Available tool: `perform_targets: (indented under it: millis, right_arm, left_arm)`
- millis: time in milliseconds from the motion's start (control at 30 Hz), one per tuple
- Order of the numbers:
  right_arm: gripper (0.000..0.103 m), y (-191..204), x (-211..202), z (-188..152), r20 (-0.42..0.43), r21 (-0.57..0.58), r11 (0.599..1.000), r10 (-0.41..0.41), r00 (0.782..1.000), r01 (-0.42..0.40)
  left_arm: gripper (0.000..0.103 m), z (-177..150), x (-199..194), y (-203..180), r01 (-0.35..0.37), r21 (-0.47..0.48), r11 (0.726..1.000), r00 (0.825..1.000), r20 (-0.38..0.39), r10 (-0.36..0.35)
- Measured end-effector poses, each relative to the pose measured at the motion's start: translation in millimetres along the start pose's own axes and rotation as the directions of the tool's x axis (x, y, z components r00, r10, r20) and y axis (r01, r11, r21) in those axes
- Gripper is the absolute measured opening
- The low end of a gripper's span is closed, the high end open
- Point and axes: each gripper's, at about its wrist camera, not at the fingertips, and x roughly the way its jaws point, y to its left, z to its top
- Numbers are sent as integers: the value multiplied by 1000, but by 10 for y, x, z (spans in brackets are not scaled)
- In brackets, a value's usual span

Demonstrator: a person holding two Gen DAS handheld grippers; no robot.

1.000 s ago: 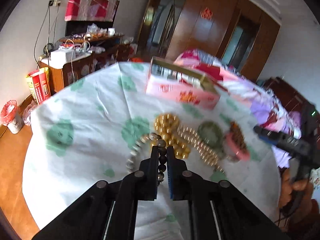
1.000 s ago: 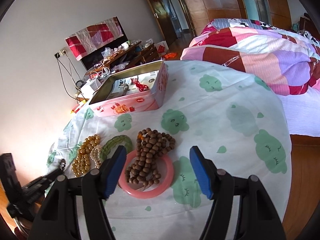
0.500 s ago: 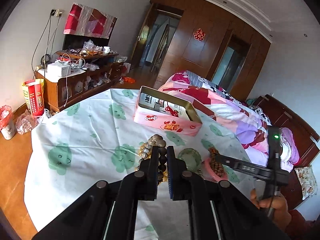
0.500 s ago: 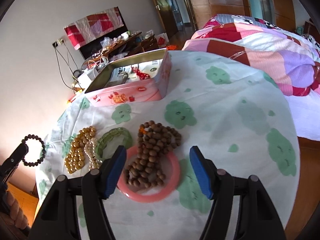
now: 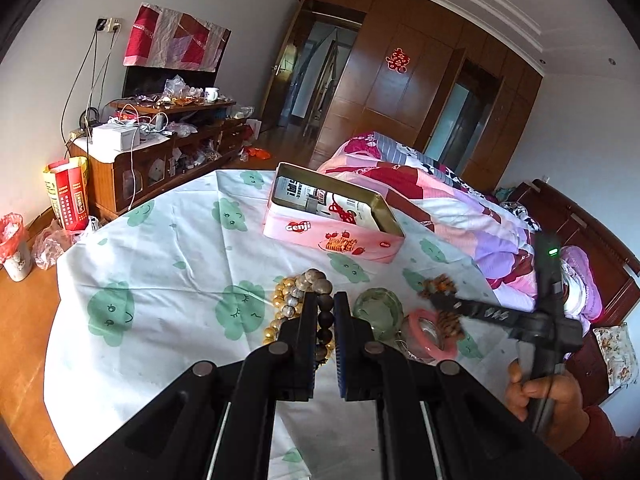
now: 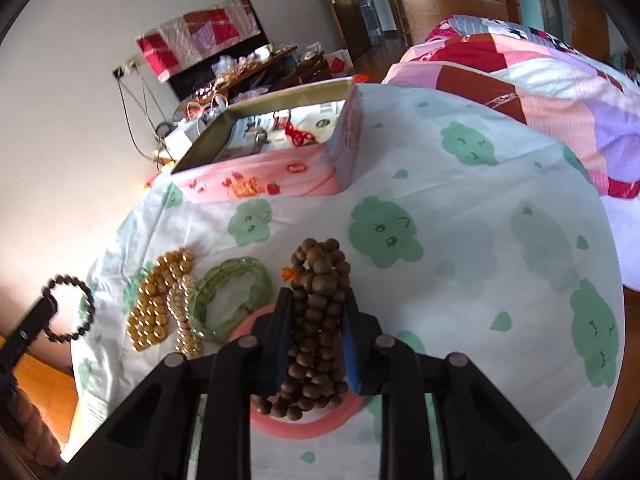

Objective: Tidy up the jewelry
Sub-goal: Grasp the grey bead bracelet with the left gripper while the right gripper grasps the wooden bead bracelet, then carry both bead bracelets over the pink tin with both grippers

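One open pink tin [image 5: 332, 240] (papers, red cord inside); left tongs [image 5: 325, 312] clamping dark bracelet [image 6: 68, 308], right tongs [image 6: 316, 312] closing around brown beads [image 6: 320, 280].

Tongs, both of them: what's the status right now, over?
Left tongs shut on dark bead bracelet, lifted off table. Right tongs closing around brown bead pile on pink bangle. Pink tin open, unobstructed.
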Motion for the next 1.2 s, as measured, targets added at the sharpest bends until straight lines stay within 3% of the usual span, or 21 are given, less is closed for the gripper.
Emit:
perform_targets:
  millis: [333, 633, 1200]
  right_arm:
    - [26, 122, -626, 218, 194, -10, 997, 73, 978, -72]
    - [26, 150, -559, 247, 214, -14, 999, 46, 976, -44]
    - [26, 70, -373, 657, 268, 7, 996, 89, 959, -94]
  left_arm:
    - [7, 116, 101, -177, 37, 22, 999, 999, 20, -38]
    - [7, 215, 201, -350, 71, 55, 996, 997, 34, -73]
    - [7, 621, 733, -525, 74, 65, 995, 994, 71, -79]
